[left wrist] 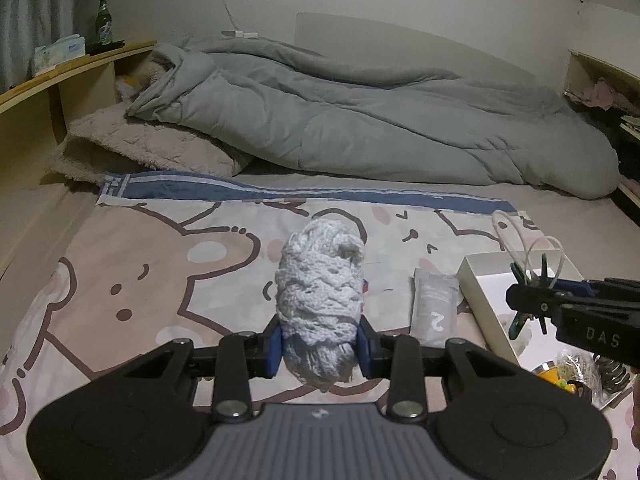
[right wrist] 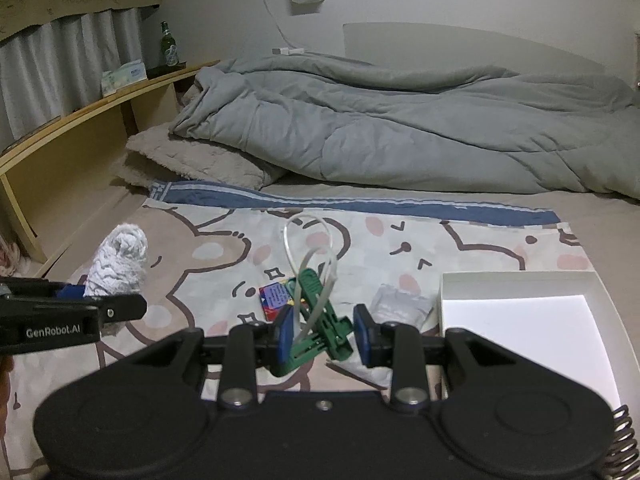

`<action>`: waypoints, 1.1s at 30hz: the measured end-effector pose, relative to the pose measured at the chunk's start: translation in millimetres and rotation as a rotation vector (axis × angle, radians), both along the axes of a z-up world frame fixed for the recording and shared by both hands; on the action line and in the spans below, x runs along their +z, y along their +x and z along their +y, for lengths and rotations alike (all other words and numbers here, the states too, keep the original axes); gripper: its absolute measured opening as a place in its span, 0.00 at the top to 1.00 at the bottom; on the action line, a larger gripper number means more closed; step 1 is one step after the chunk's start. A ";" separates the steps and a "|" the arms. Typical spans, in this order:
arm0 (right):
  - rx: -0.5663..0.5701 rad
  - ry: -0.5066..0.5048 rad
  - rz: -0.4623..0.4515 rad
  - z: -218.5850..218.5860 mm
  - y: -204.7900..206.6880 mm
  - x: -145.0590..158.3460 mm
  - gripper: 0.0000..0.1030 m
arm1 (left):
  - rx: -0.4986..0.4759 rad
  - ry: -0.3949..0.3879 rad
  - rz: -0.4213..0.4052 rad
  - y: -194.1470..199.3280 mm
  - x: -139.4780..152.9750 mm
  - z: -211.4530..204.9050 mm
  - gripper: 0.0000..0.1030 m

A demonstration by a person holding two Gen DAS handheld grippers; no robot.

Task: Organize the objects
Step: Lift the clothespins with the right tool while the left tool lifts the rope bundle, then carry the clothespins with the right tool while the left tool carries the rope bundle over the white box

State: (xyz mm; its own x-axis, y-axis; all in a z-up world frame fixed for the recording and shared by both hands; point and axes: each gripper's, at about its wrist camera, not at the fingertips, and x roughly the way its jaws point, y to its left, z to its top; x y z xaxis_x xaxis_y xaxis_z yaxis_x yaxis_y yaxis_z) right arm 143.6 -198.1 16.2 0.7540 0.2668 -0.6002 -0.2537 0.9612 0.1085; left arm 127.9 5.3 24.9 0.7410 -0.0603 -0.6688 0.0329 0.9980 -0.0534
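We hold two loads above the printed sheet. The left gripper is clenched on the white knitted bundle, whose long axis runs forward along the fingers. The right gripper grips the green clips with zip ties. The white box lies to our right, nearer the right hand; we judge it goes first

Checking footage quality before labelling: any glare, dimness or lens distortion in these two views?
Right wrist view: the white box floor glares, blown out; room dim. Left wrist view: also dim; fisheye bows the wooden shelf, corners vignetted; the knitted roll stays sharp.
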 end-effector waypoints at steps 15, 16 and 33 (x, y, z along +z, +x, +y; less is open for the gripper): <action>-0.030 -0.013 0.000 -26.2 6.9 -1.2 0.69 | -0.022 0.004 0.008 14.8 -3.9 -26.6 0.64; -0.033 -0.015 -0.001 -28.6 7.0 -0.9 0.69 | -0.025 0.003 0.008 15.6 -4.2 -29.2 0.64; -0.121 -0.033 -0.008 -89.0 4.5 1.3 0.69 | -0.094 -0.014 0.021 32.1 -9.2 -87.5 0.64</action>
State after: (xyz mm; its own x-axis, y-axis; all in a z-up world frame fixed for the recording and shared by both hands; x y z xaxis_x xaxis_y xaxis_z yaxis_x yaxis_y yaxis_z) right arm 148.1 -287.1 17.6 0.7841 0.1542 -0.6011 -0.1368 0.9878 0.0750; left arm 159.9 -82.2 15.7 0.7173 -0.1381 -0.6829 0.1249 0.9898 -0.0689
